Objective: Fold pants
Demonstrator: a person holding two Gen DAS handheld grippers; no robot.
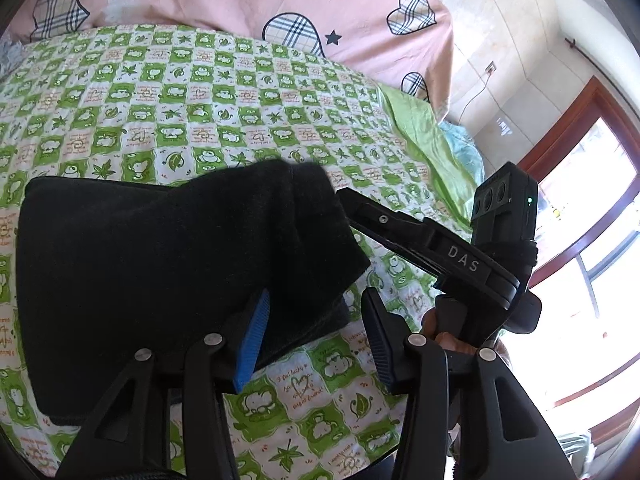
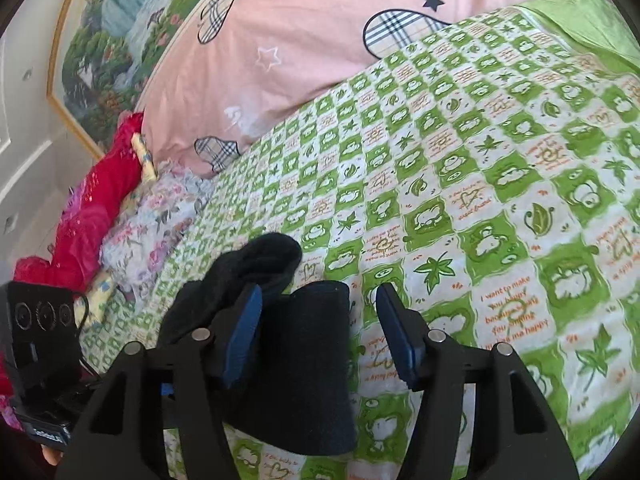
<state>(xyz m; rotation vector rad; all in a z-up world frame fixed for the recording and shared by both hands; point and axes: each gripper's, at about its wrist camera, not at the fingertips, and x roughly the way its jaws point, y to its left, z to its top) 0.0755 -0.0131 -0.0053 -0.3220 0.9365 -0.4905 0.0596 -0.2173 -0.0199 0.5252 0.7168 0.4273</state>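
Note:
The black pants (image 1: 160, 272) lie folded into a thick stack on the green checked bedspread (image 1: 200, 100). My left gripper (image 1: 316, 340) is open just above the stack's right edge, holding nothing. The right gripper's body (image 1: 460, 260) reaches in from the right, its tip at the stack's upper right corner. In the right wrist view the pants (image 2: 296, 360) lie under and between the fingers, with a bunched end (image 2: 264, 256) sticking up beyond the left finger. My right gripper (image 2: 320, 328) is open, jaws wide apart, gripping nothing.
A pink duvet with plaid hearts (image 1: 320, 4) lies across the far side of the bed. Red and floral fabrics (image 2: 100, 208) are piled at the bed's left. A window with a brown frame (image 1: 580, 220) is at the right.

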